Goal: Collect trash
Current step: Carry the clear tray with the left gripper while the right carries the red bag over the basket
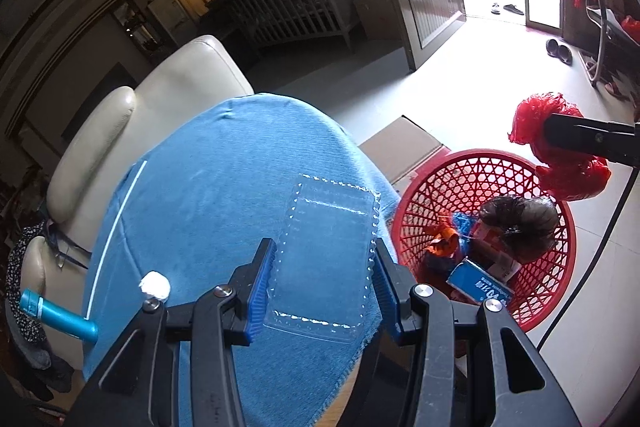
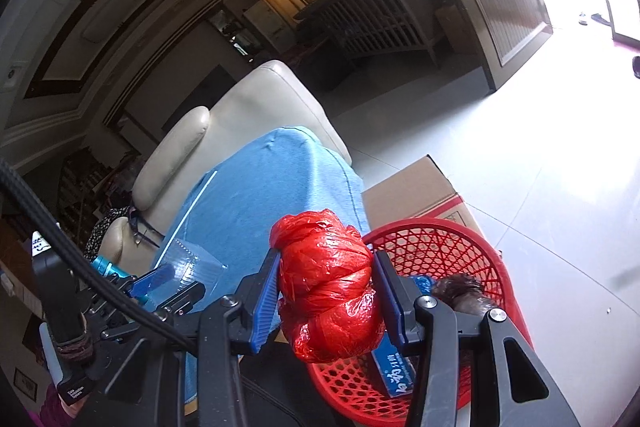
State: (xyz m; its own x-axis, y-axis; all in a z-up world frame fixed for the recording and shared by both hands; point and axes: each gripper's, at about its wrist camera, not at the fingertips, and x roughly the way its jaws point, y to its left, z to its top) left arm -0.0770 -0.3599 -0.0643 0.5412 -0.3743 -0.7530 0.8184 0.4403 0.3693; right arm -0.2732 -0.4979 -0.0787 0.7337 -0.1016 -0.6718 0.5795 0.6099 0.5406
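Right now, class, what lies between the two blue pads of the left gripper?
A clear plastic clamshell container, lying on the blue cloth. The left gripper straddles it, as the left wrist view shows best.

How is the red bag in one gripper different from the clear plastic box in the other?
The red bag is opaque, crumpled and knotted into a lump; the clear box is see-through, flat and rigid, with a crimped rim. The bag hangs by the red basket; the box is over the blue cloth. Shared: each sits between blue gripper pads, the bag in the right gripper, the box in the left gripper.
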